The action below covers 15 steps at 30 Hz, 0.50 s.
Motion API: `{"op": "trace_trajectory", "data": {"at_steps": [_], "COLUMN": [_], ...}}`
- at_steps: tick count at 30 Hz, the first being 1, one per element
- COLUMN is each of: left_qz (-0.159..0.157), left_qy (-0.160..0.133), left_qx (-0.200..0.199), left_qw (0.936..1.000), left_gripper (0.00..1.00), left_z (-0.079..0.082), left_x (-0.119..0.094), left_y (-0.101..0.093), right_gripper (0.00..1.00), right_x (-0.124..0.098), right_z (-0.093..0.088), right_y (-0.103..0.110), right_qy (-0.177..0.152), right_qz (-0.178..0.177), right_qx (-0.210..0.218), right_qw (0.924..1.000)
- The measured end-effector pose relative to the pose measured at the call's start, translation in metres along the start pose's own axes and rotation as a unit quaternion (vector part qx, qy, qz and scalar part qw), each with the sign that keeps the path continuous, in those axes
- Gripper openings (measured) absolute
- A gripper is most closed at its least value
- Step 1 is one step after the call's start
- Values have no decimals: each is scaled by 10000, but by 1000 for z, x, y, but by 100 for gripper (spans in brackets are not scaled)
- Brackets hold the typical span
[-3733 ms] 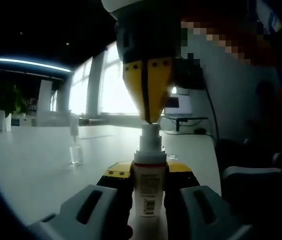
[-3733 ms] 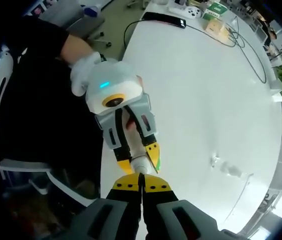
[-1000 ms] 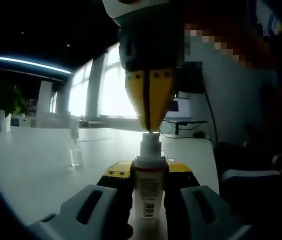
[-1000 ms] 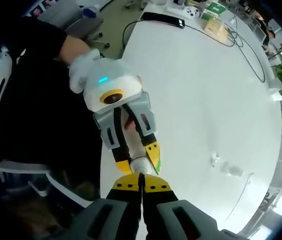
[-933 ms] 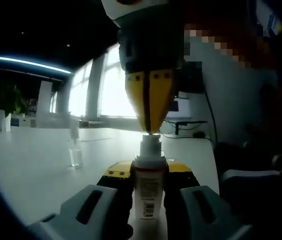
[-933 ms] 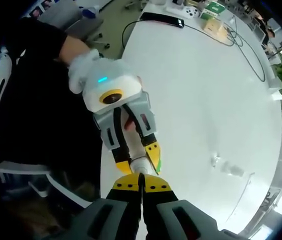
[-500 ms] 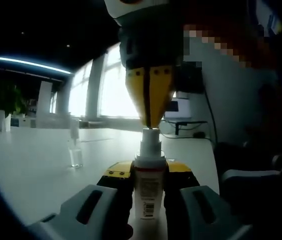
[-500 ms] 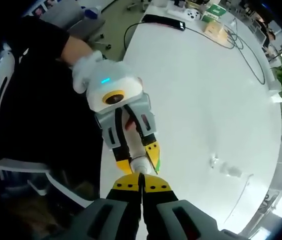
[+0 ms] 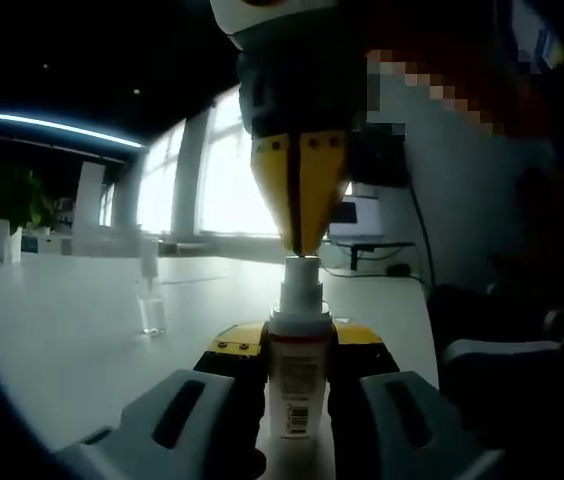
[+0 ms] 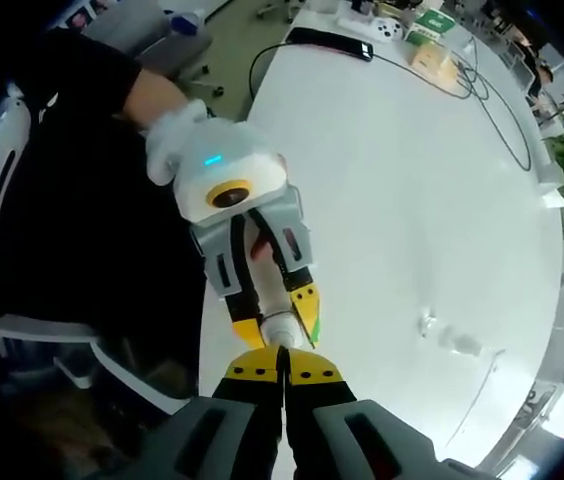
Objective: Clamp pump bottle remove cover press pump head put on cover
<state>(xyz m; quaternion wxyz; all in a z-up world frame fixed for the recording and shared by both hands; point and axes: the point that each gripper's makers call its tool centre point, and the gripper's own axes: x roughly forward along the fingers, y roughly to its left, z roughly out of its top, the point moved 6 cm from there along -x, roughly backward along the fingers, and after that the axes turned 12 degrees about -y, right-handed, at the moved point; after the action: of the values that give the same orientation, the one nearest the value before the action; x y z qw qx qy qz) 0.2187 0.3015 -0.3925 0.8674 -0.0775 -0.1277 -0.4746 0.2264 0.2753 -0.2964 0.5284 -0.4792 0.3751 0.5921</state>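
Pump bottle [image 9: 299,368]: upright, clamped by the body between the left gripper's [image 9: 299,350] jaws, over the white table [image 9: 72,330]. Right gripper [image 9: 299,245]: jaws pressed together, tips resting on the pump head [image 9: 300,272]. Clear cover [image 9: 150,310]: standing on the table, well apart to the left.

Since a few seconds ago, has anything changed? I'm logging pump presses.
Hardly: the right gripper tips sit a touch lower on the pump head, still shut. The left gripper still clamps the bottle; the cover stays on the table.
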Motion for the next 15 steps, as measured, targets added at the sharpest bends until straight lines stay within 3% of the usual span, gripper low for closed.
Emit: {"op": "trace_trajectory", "data": {"at_steps": [15], "left_qz": [-2], "left_qy": [-3], "left_qx": [4], "left_qw": [10000], "left_gripper": [14], "left_z": [0], "left_x": [0], "left_y": [-1], "right_gripper": [0], "right_x": [0], "right_z": [0], "right_y": [0], "right_qy": [23], "right_qz": [7], "right_qx": [-11], "right_qw": [10000]}}
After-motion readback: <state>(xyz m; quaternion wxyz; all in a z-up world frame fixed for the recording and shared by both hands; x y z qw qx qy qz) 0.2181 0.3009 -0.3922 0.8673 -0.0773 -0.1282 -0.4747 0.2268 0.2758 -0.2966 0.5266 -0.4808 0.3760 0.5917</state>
